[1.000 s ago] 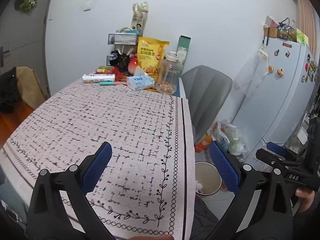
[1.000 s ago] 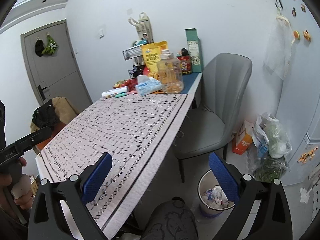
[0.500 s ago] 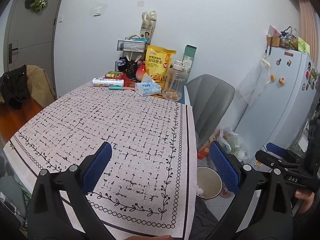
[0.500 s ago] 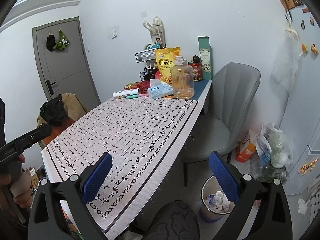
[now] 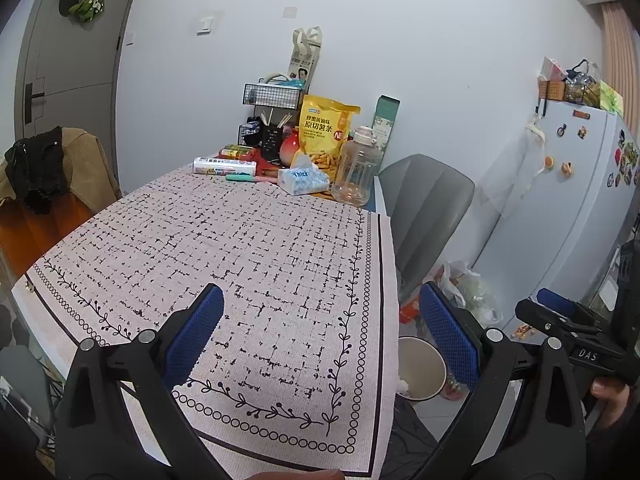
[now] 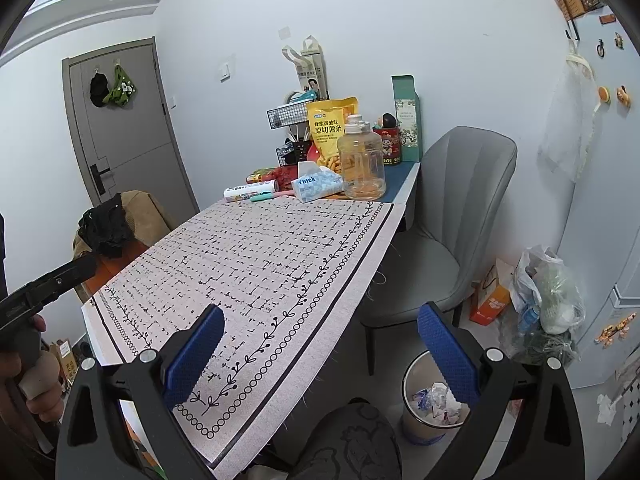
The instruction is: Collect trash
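Observation:
A round trash bin (image 6: 434,398) with crumpled wrappers inside stands on the floor right of the table; its rim (image 5: 422,368) also shows in the left wrist view. My left gripper (image 5: 320,332) hangs open above the near end of the patterned tablecloth (image 5: 240,256), nothing between its blue pads. My right gripper (image 6: 320,348) is open too, held over the table's right edge with the bin below its right finger. The right gripper's body (image 5: 576,336) shows at the right of the left wrist view. No loose trash shows on the cloth.
At the table's far end stand a yellow snack bag (image 5: 326,136), a clear jug (image 5: 357,170), a tissue pack (image 5: 302,179), a wire rack (image 5: 274,96) and small items. A grey chair (image 6: 448,216), a plastic bag (image 6: 548,288) and a white fridge (image 5: 576,200) are to the right.
Both grippers have risen and pulled back from the table, so more of the cloth's near border shows. Both stayed open and empty.

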Demonstrator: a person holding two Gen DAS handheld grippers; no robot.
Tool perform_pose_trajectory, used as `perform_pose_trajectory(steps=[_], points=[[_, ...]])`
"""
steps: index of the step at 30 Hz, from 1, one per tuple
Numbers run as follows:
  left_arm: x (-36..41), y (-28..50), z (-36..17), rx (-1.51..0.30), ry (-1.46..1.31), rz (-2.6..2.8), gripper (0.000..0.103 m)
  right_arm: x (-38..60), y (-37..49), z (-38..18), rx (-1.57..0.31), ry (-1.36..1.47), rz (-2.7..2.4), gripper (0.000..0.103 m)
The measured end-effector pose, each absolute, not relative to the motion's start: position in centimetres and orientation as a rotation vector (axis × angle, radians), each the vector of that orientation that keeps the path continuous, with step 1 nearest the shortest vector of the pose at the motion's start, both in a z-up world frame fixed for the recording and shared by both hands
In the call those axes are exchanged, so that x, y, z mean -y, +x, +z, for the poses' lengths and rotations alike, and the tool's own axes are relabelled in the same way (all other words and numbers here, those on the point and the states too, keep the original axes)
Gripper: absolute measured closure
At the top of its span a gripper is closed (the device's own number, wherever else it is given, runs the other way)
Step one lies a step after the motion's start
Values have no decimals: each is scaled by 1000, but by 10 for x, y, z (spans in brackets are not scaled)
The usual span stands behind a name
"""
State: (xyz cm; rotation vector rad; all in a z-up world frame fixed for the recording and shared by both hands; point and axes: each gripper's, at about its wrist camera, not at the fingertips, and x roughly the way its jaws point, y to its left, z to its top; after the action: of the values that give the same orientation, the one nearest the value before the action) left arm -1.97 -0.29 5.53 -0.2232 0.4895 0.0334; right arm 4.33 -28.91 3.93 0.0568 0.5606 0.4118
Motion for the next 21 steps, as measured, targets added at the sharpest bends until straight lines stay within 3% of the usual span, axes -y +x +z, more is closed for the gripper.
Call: perform_pose_trajectory(steps=[21], points=[[3, -25, 53, -481, -238, 40, 6, 291, 37, 35, -566, 69, 414, 8]])
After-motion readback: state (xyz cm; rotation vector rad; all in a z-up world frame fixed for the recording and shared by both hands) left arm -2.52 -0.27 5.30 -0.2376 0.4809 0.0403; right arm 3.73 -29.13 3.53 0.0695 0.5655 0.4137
